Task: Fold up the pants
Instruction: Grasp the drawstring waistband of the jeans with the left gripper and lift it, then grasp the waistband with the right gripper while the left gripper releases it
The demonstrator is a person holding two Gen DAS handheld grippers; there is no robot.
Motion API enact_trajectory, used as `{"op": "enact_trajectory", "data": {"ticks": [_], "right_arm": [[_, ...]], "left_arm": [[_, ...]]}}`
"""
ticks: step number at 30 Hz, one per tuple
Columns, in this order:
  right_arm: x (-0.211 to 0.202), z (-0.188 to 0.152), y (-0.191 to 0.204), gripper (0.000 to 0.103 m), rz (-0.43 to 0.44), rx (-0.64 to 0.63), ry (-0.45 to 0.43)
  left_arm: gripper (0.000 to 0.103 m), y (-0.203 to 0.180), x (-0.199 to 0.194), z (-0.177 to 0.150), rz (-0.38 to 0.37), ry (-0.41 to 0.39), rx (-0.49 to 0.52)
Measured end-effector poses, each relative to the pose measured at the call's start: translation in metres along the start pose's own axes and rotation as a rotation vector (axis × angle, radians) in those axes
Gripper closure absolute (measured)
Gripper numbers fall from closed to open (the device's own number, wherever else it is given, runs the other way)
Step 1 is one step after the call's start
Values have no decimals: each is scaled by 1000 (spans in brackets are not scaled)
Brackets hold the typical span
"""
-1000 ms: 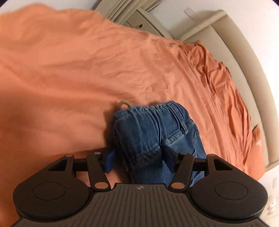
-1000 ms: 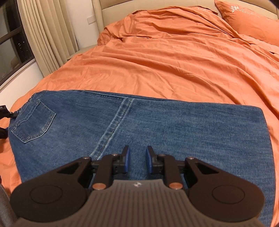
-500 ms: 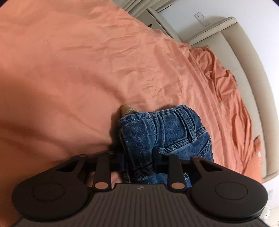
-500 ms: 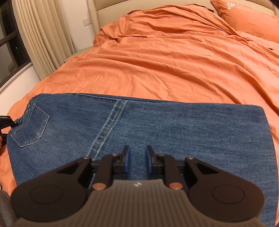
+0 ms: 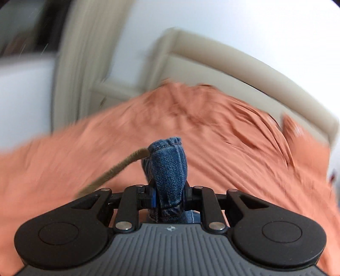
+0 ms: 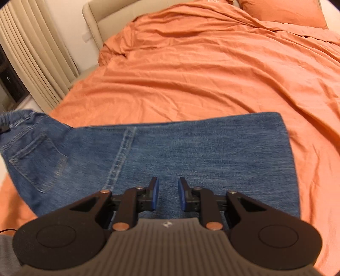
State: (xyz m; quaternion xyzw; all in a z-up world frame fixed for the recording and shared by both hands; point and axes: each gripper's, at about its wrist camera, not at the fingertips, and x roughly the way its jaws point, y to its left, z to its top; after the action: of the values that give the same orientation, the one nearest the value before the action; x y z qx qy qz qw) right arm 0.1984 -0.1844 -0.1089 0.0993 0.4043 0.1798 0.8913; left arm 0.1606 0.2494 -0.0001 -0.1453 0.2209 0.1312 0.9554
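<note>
No writing is readable; left claw, just closing, clamps the jeans, right claw narrowly open.

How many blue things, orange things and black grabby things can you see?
Blue: 1, the jeans
Orange: 2, the bedspread and the pillow
Black: 2, the left hand-held gripper, pinching the bunched jeans waistband, and the right hand-held gripper, apart over the jeans
Total: 5

bedding and headboard motion-blurred; waistband cut off at frame edge
</note>
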Motion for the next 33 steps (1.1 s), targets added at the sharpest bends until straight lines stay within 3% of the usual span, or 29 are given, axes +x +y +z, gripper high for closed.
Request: {"op": "enact_trajectory", "data": {"ticks": [5,8,12,17,19,22,26,29,31,33], "right_arm": [[-33,0,-13,86,40,13,-48],[-47,0,-29,86,48,48,-61],[-59,0,-55,83,37,96,-63],[-55,-5,-87,81,22,167,-19],[-50,-7,-94,81,33,194,5],[-42,-6,-94,81,65,207,24],[-34,-4,-88,80,128,201,25],[-30,-2,-80,79,171,203,6],[-28,1,-73,79,189,199,-18],[-23,7,-64,79,223,204,-37]], "left_arm": [[81,-134,-13,-27,-2,-29,362],[81,-202,-10,-73,-14,-13,557],[81,-262,4,-146,-61,52,752],[77,-286,18,-221,-116,236,878],[65,-284,20,-230,-135,290,886],[45,-272,24,-217,-243,392,765],[37,-254,17,-186,-371,440,609],[33,-237,7,-155,-473,406,511],[32,-223,7,-136,-450,337,472],[33,-206,13,-124,-373,274,440]]}}
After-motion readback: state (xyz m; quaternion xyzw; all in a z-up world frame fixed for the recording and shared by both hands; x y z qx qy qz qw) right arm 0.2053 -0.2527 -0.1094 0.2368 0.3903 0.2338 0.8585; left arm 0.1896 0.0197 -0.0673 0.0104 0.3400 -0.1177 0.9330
